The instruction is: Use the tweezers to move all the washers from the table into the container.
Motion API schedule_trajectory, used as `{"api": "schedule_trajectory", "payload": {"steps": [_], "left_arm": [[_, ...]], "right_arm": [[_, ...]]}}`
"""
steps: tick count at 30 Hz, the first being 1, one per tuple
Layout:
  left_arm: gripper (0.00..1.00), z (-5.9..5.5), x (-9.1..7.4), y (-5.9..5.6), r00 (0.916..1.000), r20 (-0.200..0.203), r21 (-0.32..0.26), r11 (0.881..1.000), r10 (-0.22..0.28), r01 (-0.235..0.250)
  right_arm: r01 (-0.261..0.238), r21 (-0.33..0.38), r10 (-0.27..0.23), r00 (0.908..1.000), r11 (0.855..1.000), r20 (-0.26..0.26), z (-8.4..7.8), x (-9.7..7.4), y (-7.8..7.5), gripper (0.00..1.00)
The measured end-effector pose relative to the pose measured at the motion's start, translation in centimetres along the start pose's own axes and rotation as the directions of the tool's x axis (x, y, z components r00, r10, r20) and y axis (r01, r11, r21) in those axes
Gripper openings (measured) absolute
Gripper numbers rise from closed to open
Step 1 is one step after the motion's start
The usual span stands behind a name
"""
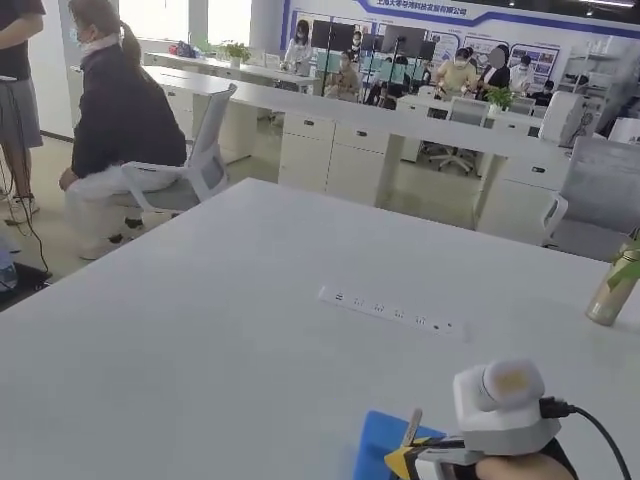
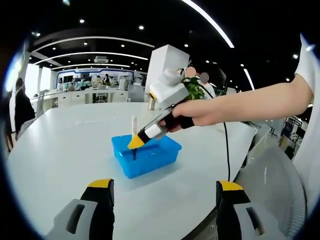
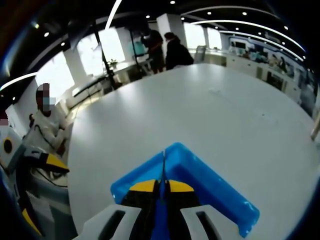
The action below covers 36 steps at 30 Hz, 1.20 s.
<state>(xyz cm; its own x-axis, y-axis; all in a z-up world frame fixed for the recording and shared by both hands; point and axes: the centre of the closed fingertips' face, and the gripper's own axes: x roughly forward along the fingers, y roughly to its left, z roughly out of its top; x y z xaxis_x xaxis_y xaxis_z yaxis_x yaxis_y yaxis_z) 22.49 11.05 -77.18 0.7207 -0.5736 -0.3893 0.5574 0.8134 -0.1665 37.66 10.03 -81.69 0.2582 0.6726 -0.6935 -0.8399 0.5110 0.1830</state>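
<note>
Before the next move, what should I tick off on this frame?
1. Right claw shut on the tweezers: ok.
2. Tweezers tip over the blue container: ok.
3. Left claw open and standing apart from the container: ok.
4. Tip carries a washer: cannot tell, too small.
5. More washers waiting on the table: cannot tell.

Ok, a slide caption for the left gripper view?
Right gripper holds tweezers tip-down over the blue container; left gripper open in foreground.
</note>
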Motion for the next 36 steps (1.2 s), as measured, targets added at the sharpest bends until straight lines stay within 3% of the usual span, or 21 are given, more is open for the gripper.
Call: {"api": "schedule_trajectory", "payload": {"steps": [22, 36], "left_arm": [[0.84, -0.2, -0.1, 0.0, 1.0, -0.005, 0.007, 1.0, 0.0, 0.0], [0.83, -0.2, -0.1, -0.2, 0.9999, -0.013, 0.011, 1.0, -0.003, 0.003]], "right_arm": [[0.012, -0.016, -0.012, 0.9994, 1.0, 0.033, 0.4, -0.7, -0.2, 0.04], [0.015, -0.012, -0.014, 0.9922, 1.0, 0.124, 1.7, -2.7, 0.7, 0.03]]}}
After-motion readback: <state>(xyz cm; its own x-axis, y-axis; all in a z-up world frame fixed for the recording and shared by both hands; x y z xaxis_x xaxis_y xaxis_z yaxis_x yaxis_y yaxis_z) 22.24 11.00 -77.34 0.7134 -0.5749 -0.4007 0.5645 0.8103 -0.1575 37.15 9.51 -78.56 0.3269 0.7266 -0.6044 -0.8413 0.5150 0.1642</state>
